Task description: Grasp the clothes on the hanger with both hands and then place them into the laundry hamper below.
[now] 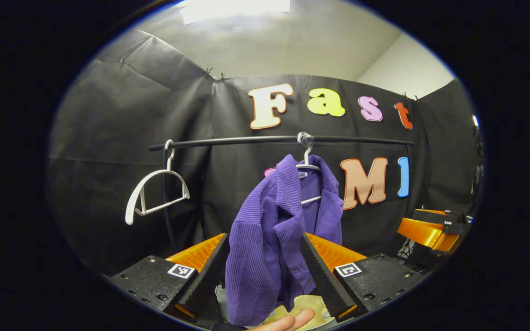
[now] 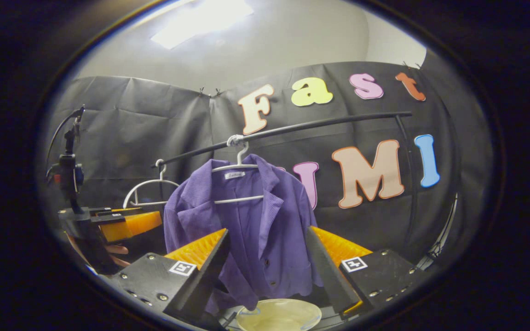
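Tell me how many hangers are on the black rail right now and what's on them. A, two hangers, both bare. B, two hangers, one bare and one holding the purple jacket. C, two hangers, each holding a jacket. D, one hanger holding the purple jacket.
B: on the black rail a bare white hanger hangs beside a second hanger that carries the purple jacket.

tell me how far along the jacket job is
Early. Done: nothing yet; the jacket hangs on its hanger from the rail. In hand: the left gripper and right gripper are both open, with the jacket between their fingers, unclamped. Left: grasp, lift off, drop it into the hamper below.
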